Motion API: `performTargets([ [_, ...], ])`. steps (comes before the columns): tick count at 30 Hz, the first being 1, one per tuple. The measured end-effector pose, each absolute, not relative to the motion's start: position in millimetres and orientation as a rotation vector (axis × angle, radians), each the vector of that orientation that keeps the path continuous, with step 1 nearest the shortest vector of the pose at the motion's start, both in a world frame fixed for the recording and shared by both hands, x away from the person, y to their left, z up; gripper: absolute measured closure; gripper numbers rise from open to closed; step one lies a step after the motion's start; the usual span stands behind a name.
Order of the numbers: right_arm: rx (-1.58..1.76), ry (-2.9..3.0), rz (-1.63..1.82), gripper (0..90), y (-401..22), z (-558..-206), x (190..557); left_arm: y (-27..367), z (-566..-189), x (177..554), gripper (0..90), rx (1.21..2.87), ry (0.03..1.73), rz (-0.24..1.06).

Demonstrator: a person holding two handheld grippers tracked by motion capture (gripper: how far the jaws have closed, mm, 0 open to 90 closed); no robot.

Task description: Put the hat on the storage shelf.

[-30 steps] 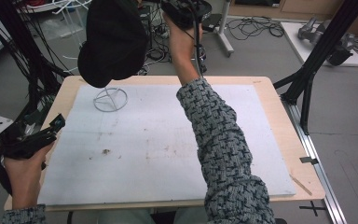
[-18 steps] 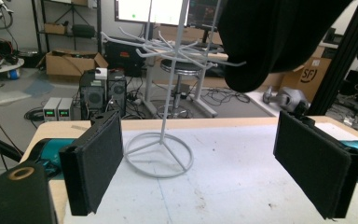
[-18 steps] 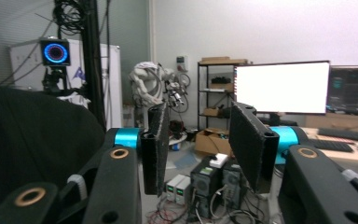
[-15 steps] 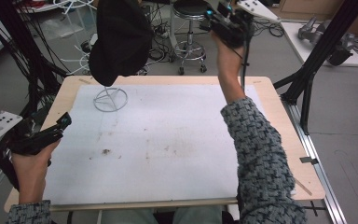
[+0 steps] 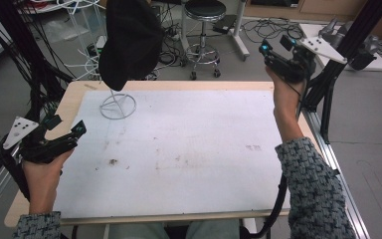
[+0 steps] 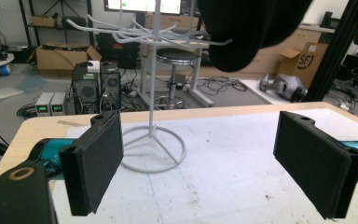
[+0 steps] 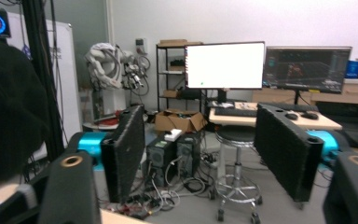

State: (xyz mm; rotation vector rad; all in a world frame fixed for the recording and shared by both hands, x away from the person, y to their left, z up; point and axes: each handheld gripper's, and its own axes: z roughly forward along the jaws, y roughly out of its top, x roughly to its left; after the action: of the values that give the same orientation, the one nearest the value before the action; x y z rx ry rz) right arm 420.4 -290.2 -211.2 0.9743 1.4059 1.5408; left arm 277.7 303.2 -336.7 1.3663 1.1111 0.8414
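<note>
Tongs (image 6: pixel 214 163) spread wide — white wire stand (image 6: pixel 154 140), black hat (image 6: pixel 247 28)

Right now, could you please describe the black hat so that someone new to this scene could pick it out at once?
Start at the wooden table with the white mat on it and look to its far left corner, where a white wire stand rises from a ring base. The black hat hangs at the top of that stand, the one soft, dark thing above the tabletop.

One readable mark: a cardboard box (image 6: pixel 301 54) on the floor past the table's far right, seen in the left gripper view, carried a round dark logo that read roughly "SF". Monitor screens (image 7: pixel 224 65) in the right gripper view were too blurred to read.
</note>
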Motion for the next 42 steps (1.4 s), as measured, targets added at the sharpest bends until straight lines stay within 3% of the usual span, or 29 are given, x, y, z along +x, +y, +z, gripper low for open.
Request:
performTargets([
  [15,1.033,1.419,1.532,22.5,-332,-278,374,305,-341,278,16.1,1.369,1.125,0.869],
  [42,1.138,1.585,1.364,18.9,-326,-386,330,297,-352,286,16.1,1.407,1.126,0.853],
])
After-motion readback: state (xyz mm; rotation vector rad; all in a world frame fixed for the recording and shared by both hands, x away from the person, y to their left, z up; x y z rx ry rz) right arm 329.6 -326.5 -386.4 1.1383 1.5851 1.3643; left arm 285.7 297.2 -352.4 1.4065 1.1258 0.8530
